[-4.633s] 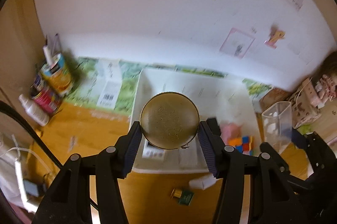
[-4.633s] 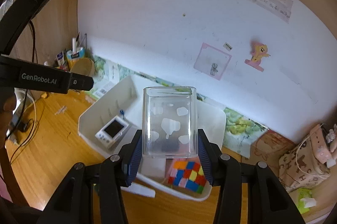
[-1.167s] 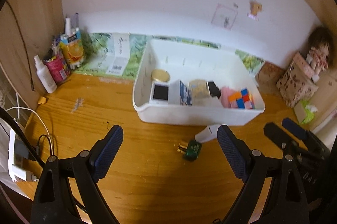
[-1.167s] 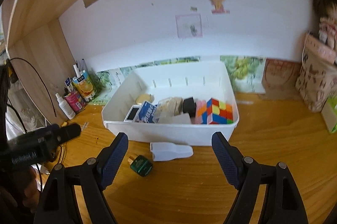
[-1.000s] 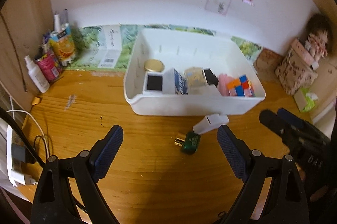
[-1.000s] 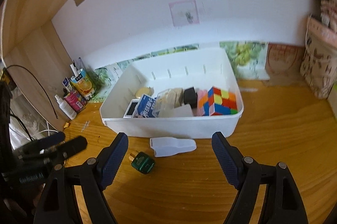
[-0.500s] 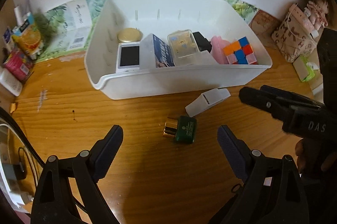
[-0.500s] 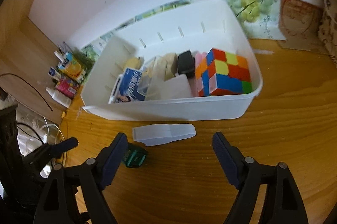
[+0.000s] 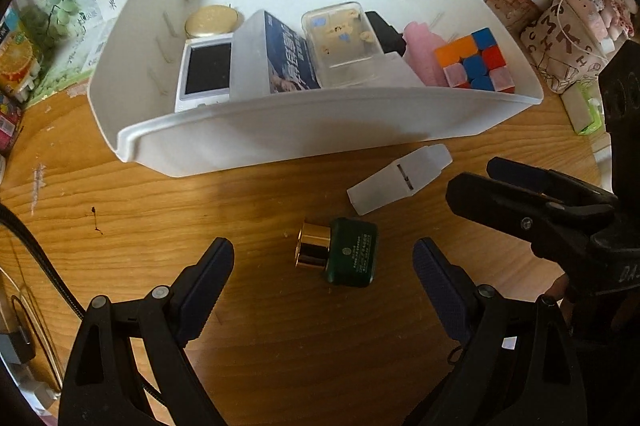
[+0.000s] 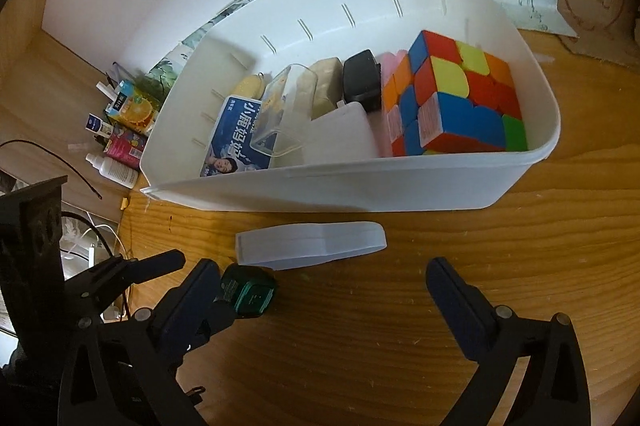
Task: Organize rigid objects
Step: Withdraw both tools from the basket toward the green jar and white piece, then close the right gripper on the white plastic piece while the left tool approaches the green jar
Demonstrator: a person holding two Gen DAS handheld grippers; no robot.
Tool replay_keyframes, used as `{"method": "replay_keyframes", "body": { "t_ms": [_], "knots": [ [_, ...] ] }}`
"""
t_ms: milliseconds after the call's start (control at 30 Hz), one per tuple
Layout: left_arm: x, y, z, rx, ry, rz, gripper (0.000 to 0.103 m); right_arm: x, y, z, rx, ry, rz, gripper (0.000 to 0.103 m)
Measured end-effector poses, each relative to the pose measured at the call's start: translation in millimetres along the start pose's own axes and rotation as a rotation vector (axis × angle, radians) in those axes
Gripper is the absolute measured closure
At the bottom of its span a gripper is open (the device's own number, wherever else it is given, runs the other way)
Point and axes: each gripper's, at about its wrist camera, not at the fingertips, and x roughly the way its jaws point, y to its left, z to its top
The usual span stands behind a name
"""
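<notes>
Left gripper [image 9: 323,262], jaws apart and empty, framed the green bottle [image 9: 347,258] lying between them. Right gripper [image 10: 322,280], jaws just widened and empty, faced the white case [image 10: 310,240] before the bin [image 10: 360,185]. Risk: the round gold cap could roll the bottle aside under off-centre closure.

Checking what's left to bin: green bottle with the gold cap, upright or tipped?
Tipped. The green bottle lies on its side on the wooden desk, gold cap pointing left, outside the white bin.

Dim warm light, soft shadows, strong fisheye bending, dark vignetted corners.
</notes>
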Motion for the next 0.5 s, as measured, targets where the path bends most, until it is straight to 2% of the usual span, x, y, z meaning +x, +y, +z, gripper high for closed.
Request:
{"method": "replay_keyframes", "body": {
  "t_ms": [167, 500],
  "knots": [
    [8, -1, 1, 0.004, 0.024, 0.019, 0.011, 10, -6, 0, 0.028, 0.037, 0.015, 0.0],
    [16, 2, 8, -0.005, 0.025, 0.005, 0.011, 25, -4, 1, 0.034, 0.079, 0.04, 0.0]
  ]
}}
